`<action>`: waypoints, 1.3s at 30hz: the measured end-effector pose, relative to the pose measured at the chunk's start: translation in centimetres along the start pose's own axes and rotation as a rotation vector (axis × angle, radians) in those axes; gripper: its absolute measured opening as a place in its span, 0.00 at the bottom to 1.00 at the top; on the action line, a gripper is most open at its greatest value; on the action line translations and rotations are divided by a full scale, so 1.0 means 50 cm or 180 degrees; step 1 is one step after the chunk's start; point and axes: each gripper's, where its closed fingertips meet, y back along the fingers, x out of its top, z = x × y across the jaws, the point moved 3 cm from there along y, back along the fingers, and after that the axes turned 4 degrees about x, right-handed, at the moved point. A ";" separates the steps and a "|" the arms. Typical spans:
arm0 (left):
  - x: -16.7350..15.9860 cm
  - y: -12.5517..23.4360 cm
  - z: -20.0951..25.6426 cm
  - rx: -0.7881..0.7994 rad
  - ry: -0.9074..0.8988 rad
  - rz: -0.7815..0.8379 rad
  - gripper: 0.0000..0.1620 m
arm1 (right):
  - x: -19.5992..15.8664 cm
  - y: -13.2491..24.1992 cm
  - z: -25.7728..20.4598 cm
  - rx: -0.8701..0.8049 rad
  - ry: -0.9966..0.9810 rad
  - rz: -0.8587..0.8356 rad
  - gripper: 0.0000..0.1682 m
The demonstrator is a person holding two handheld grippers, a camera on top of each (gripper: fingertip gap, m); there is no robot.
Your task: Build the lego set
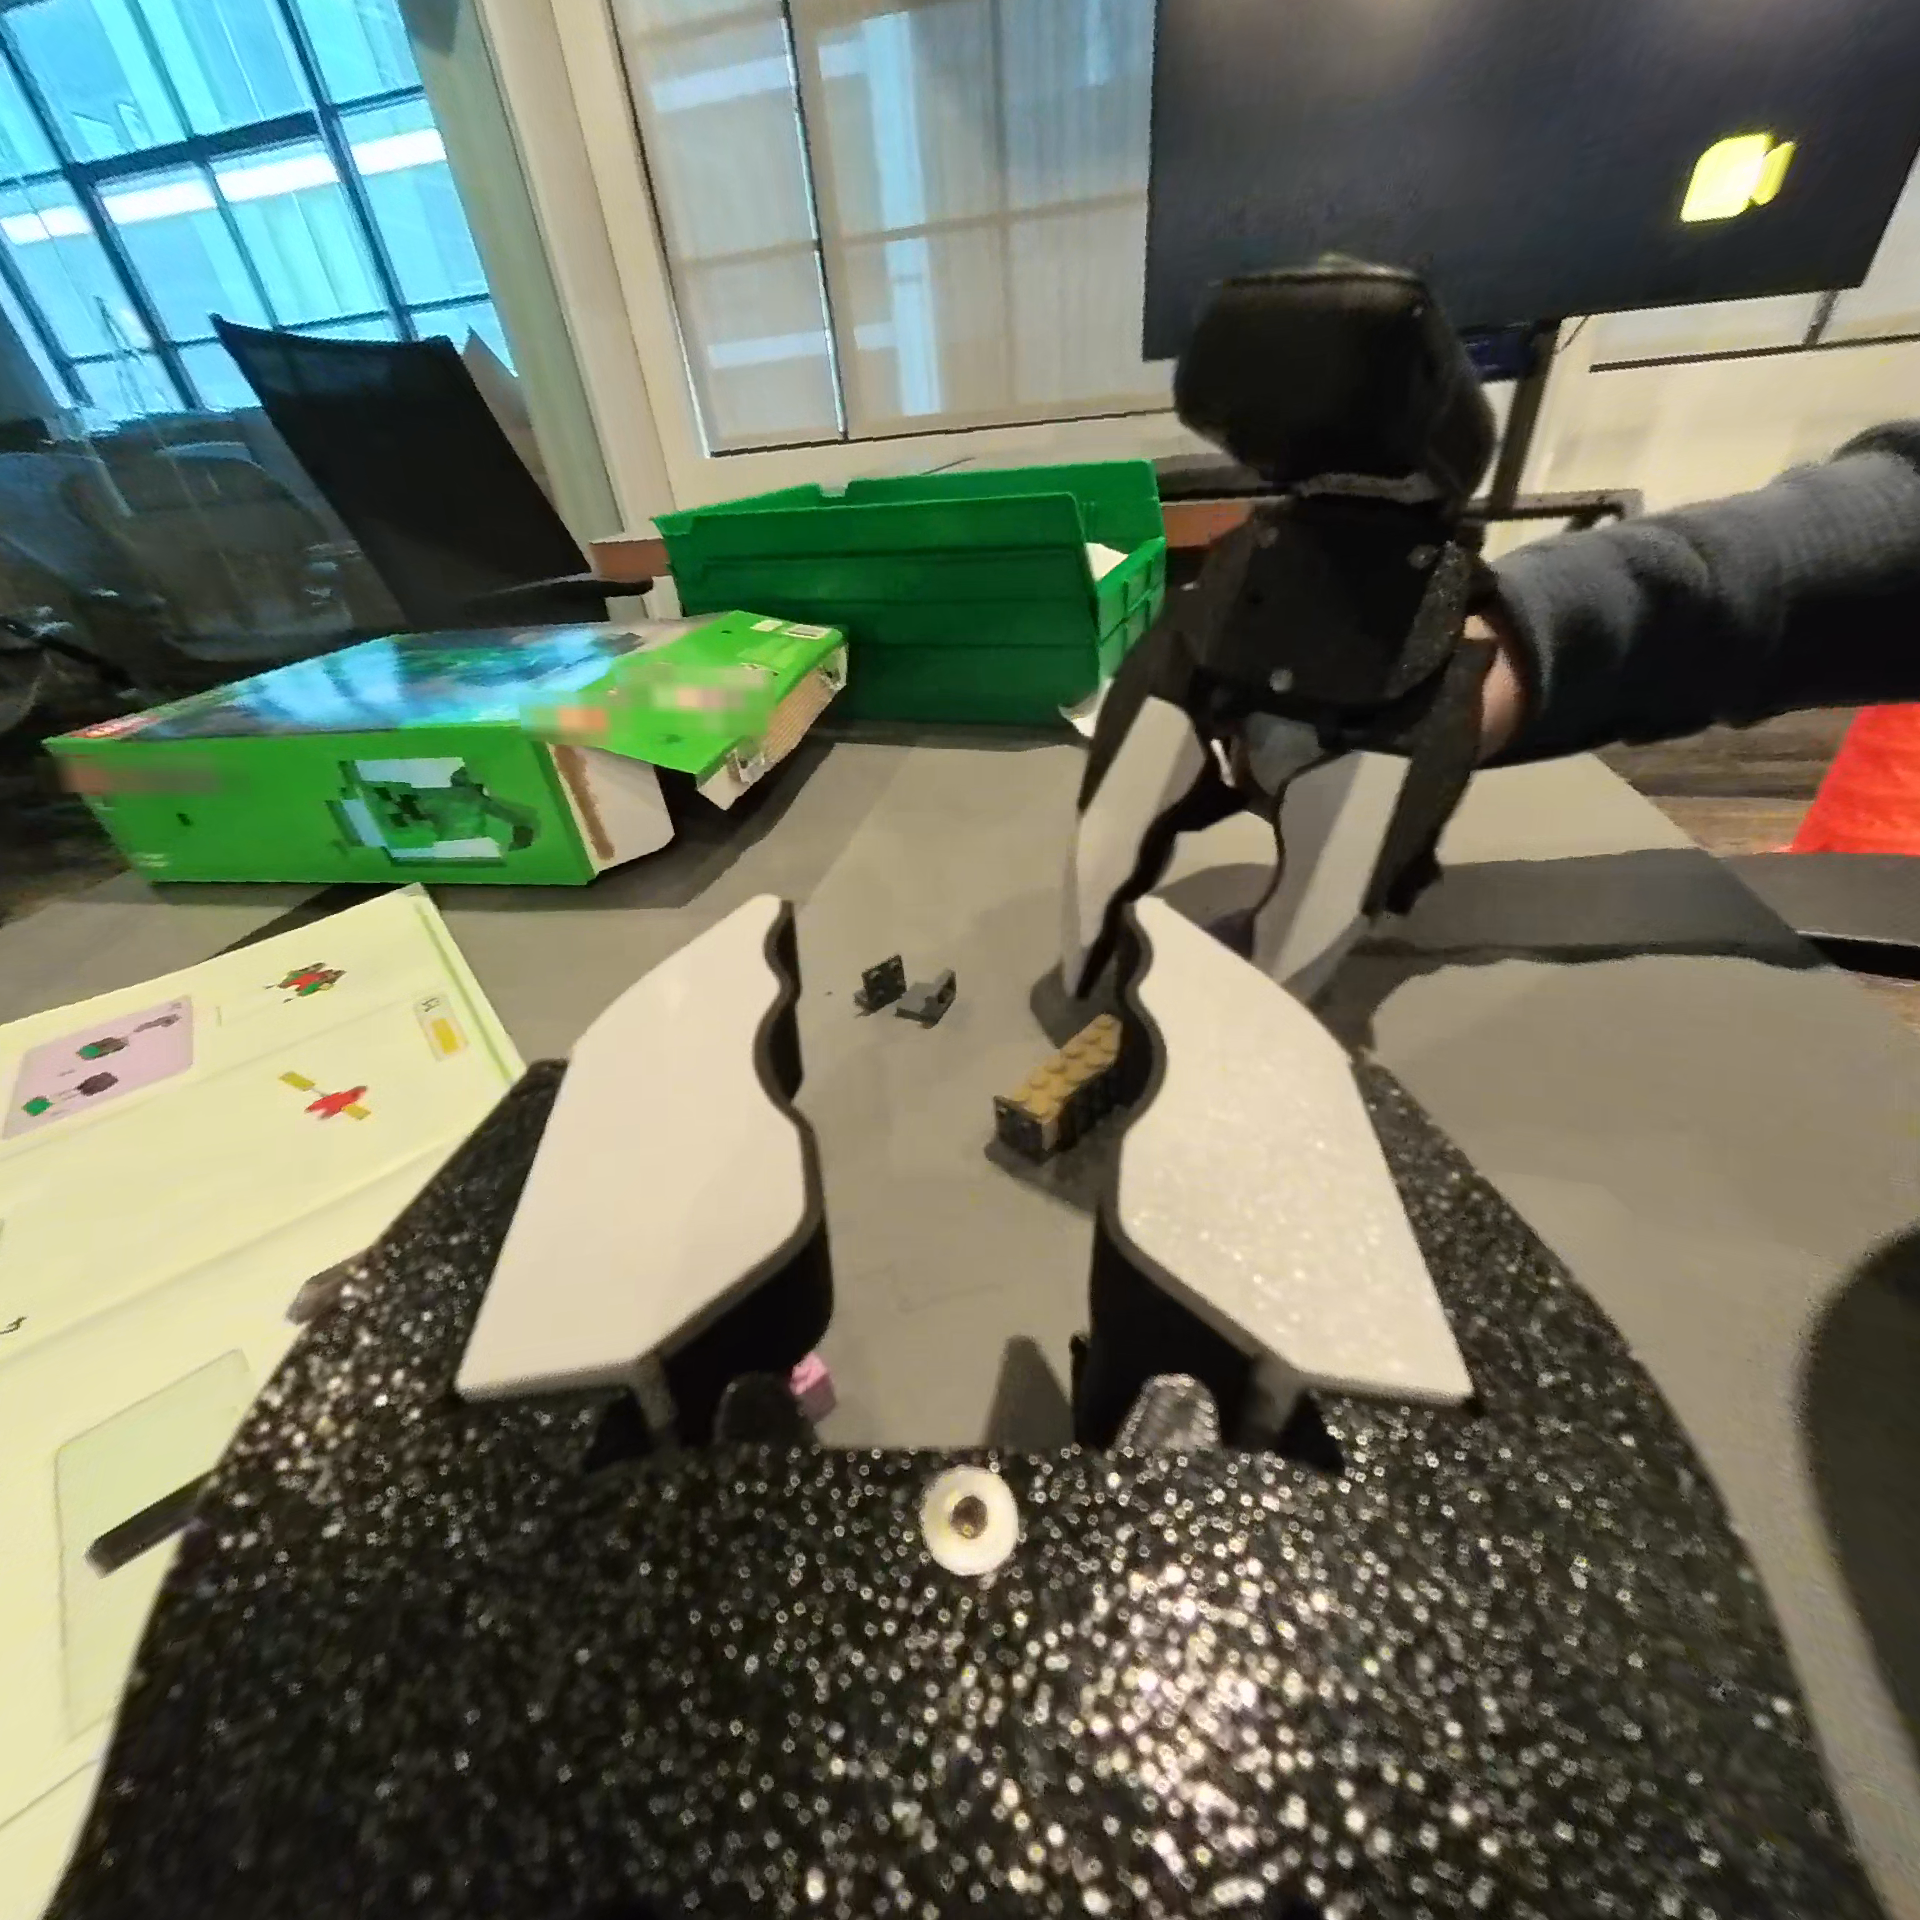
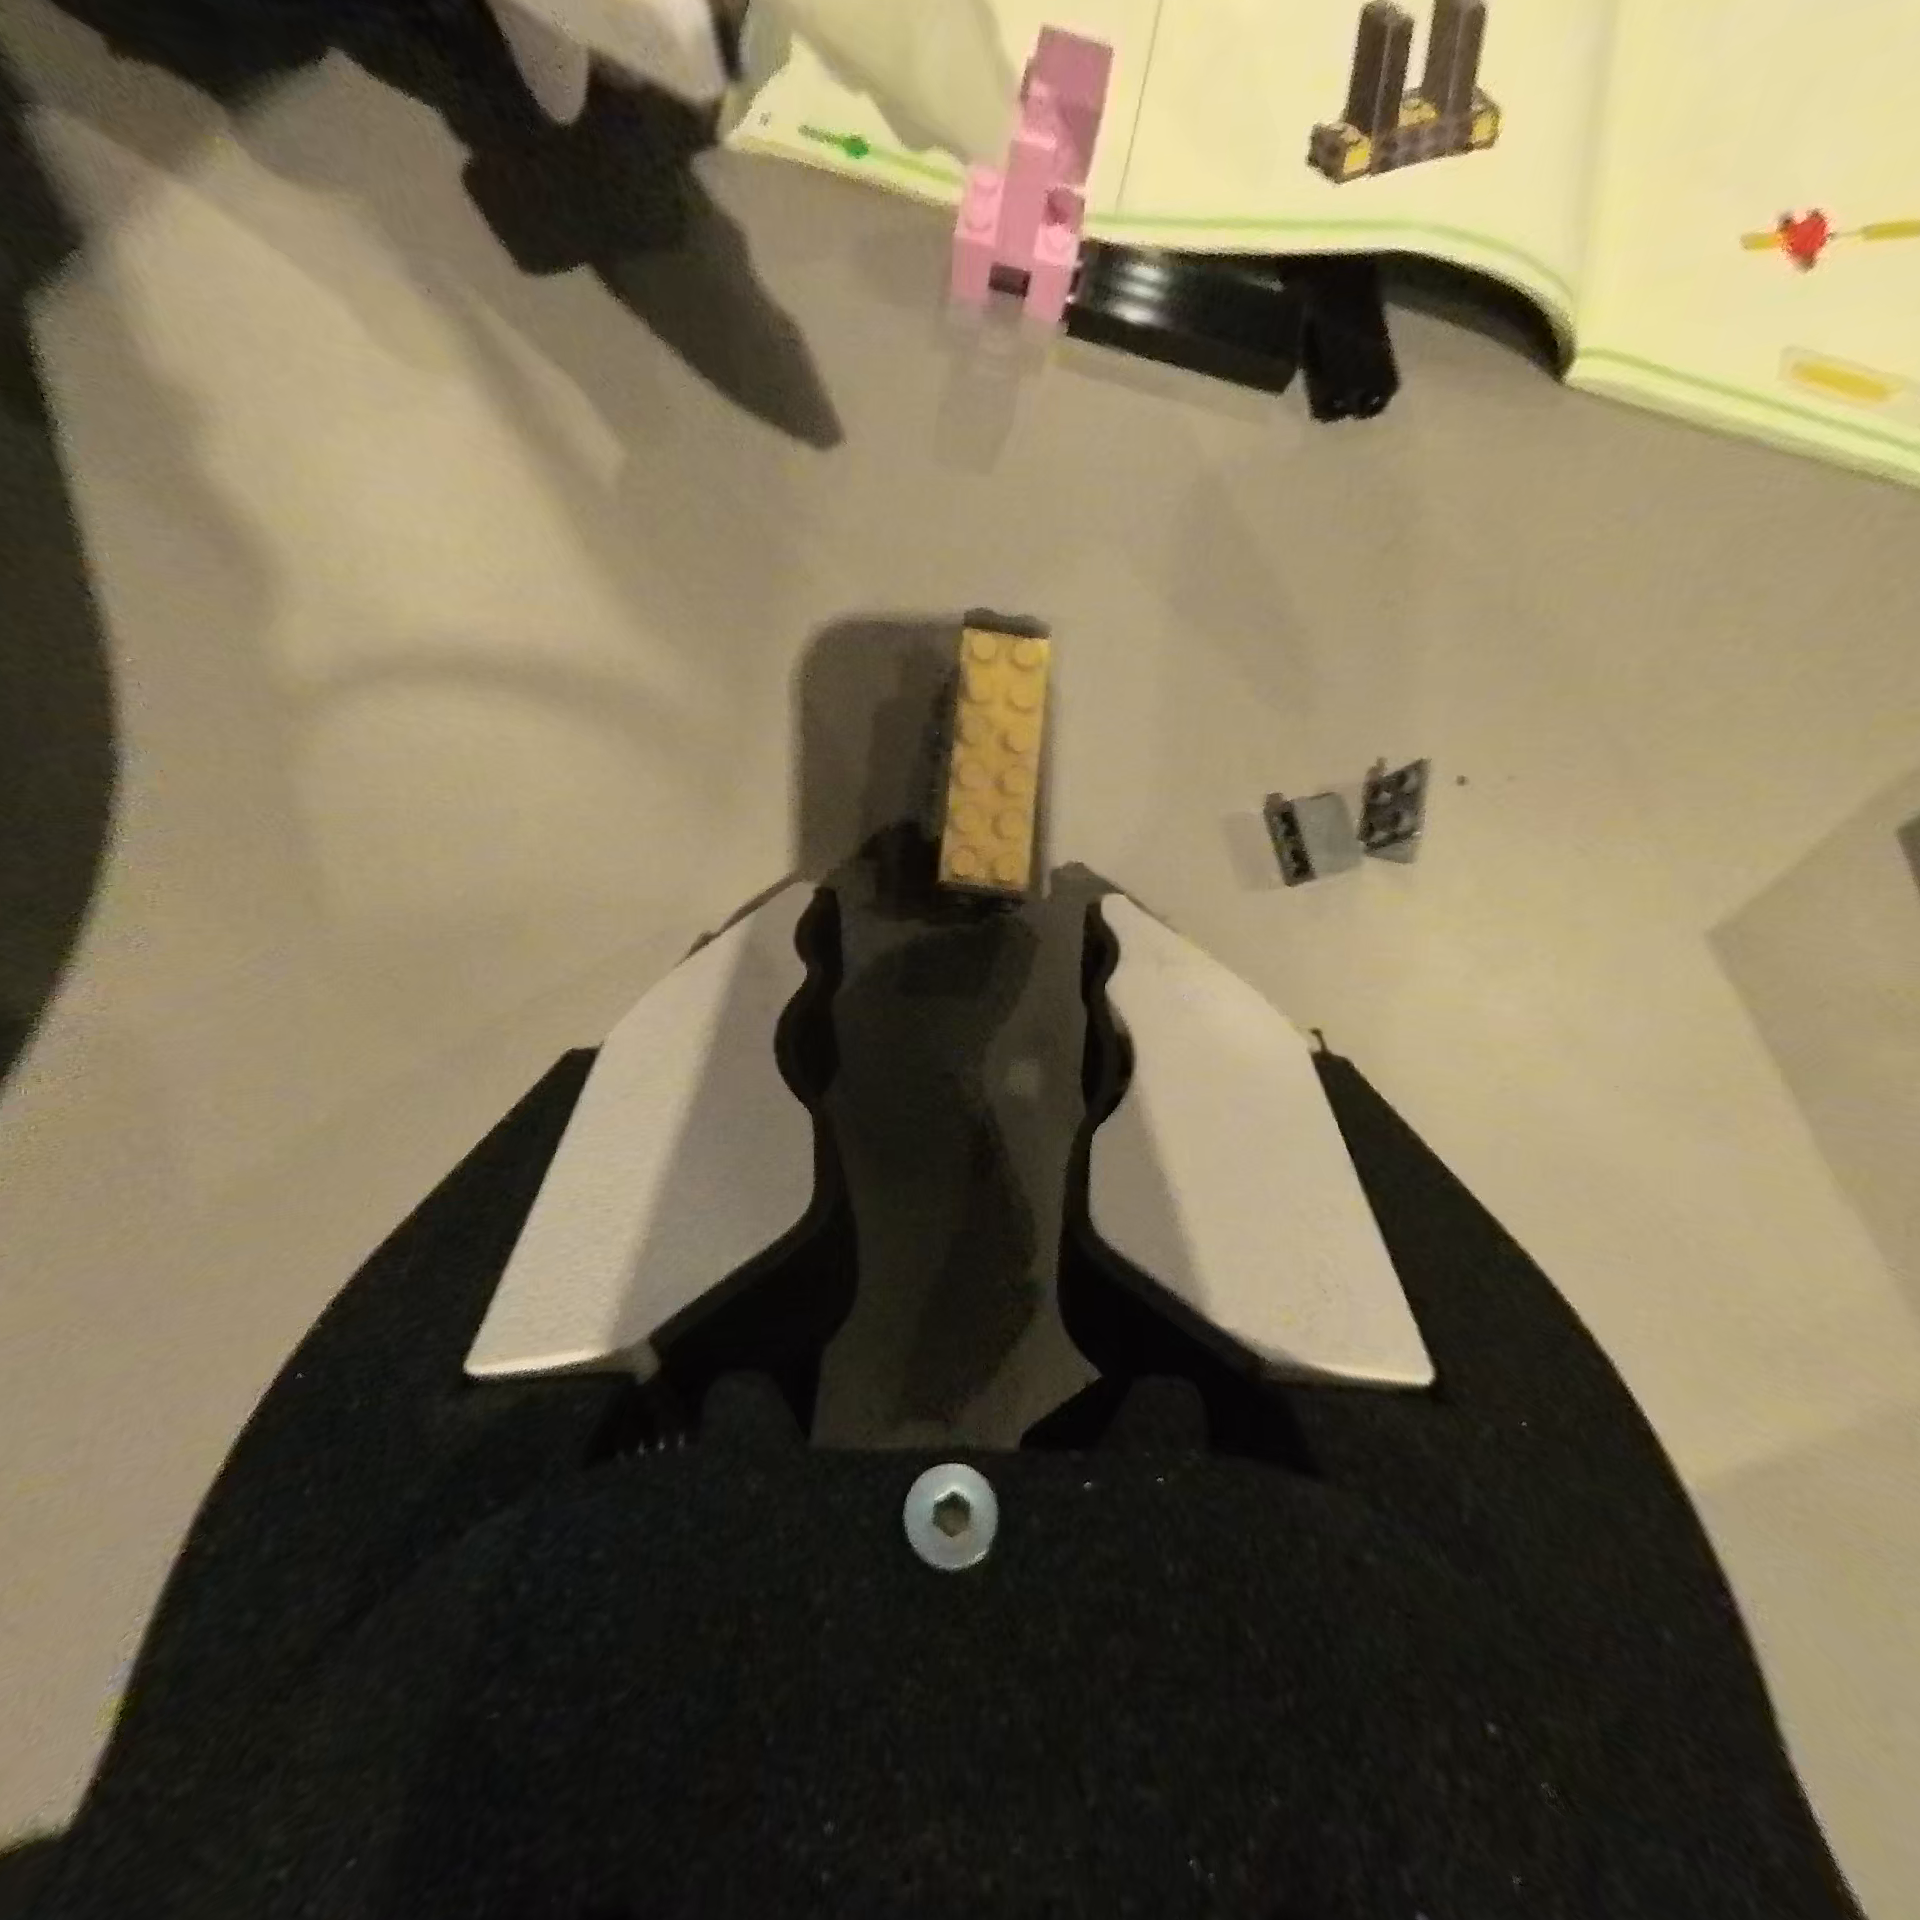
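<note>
Left hand-held gripper (image 1: 961, 935): black glitter-speckled body, two pale grey fingers (image 1: 665, 1132) with wavy black inner pads, white washer with screw at centre. Right hand-held gripper (image 2: 951, 914): matte black body, same grey fingers (image 2: 665, 1164), silver hex screw. Dark grey sleeve (image 1: 1683, 613).

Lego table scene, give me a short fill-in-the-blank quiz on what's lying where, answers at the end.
1. The studded top of the long brick assembly on the grey table is coloured ____.
2. The small Lego animal standing at the edge of the instruction booklet is coloured ____.
3. The opened Lego box lies in front of a plastic bin coloured ____.
4. The left gripper has its jaws ____.

Answers: tan; pink; green; open
</note>
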 end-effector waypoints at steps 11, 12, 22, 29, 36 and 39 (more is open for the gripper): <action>0.002 0.015 -0.052 0.0627 -0.0081 0.0048 0.31 | 0.057 -0.016 -0.102 0.0402 -0.0291 0.0415 0.23; 0.003 0.015 -0.051 0.0635 -0.0096 0.0064 0.30 | 0.050 -0.017 -0.105 0.0468 -0.0408 0.0431 0.23; 0.003 0.013 -0.048 0.0617 -0.0138 0.0057 0.29 | 0.108 -0.068 -0.110 0.0424 -0.0426 0.0718 0.34; 0.002 0.012 -0.047 0.0590 -0.0125 0.0050 0.28 | 0.038 0.024 0.051 -0.0557 -0.0710 0.0586 0.17; 0.001 0.011 -0.045 0.0566 -0.0144 0.0040 0.27 | 0.026 -0.012 0.105 -0.0769 -0.0098 0.0029 0.12; 0.001 0.011 -0.045 0.0559 -0.0143 0.0039 0.28 | 0.016 -0.024 0.117 -0.0779 0.0049 -0.0212 0.13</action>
